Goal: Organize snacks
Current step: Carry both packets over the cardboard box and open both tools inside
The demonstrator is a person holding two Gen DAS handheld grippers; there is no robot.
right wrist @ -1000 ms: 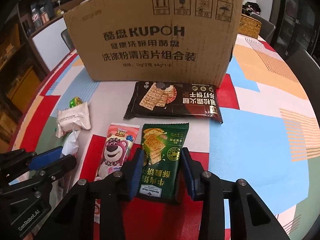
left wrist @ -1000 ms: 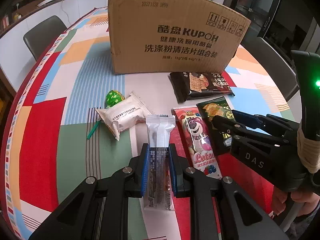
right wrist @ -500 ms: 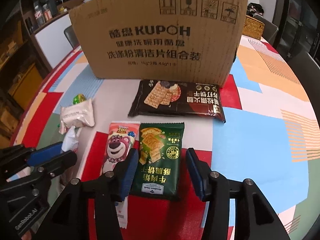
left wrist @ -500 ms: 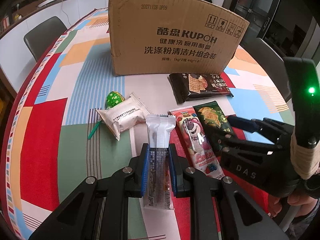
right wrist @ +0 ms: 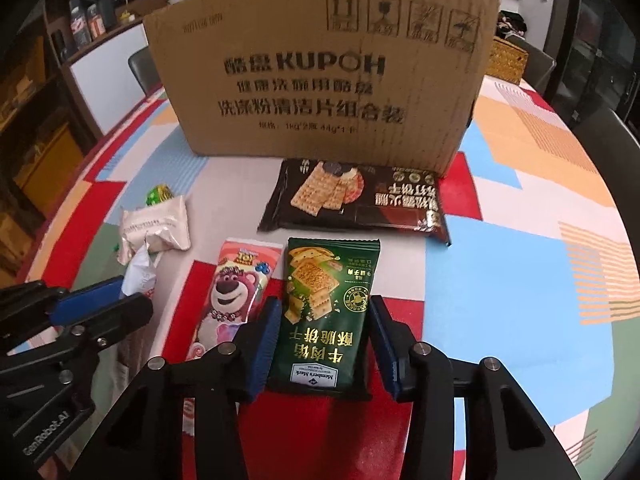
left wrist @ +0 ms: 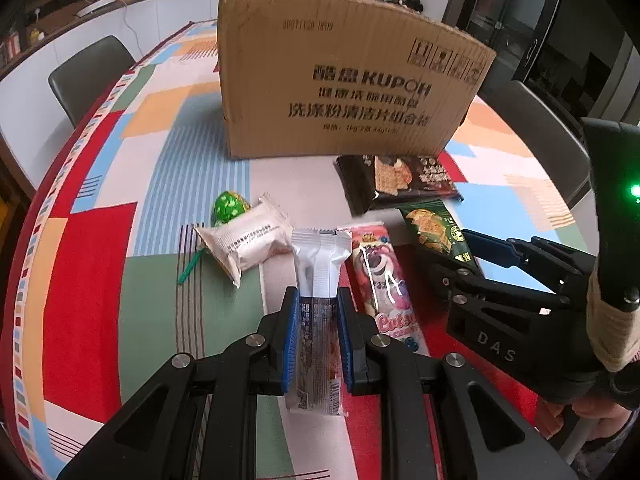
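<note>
My left gripper (left wrist: 318,308) is shut on a silver-white snack bar (left wrist: 320,280), held over the table. My right gripper (right wrist: 324,320) is shut on a dark green cracker packet (right wrist: 324,312), its pads (right wrist: 266,332) against both sides. The right gripper also shows in the left wrist view (left wrist: 476,256). On the table lie a pink Lotso bear packet (right wrist: 234,300), a black cracker pack (right wrist: 356,204), a white wrapped cake (right wrist: 154,228) and a green foil candy (left wrist: 228,206). A big KUPOH cardboard box (right wrist: 320,72) stands behind them.
The table (right wrist: 520,280) has a cloth of red, blue, green and orange patches. Dark chairs (left wrist: 88,72) stand at the left and right edges. A wicker basket (right wrist: 506,60) sits behind the box. Cabinets and counters line the room's far side.
The right gripper's jaws opened wider half a second ago and have closed in on the green packet again. Both grippers have risen slightly and moved toward the box.
</note>
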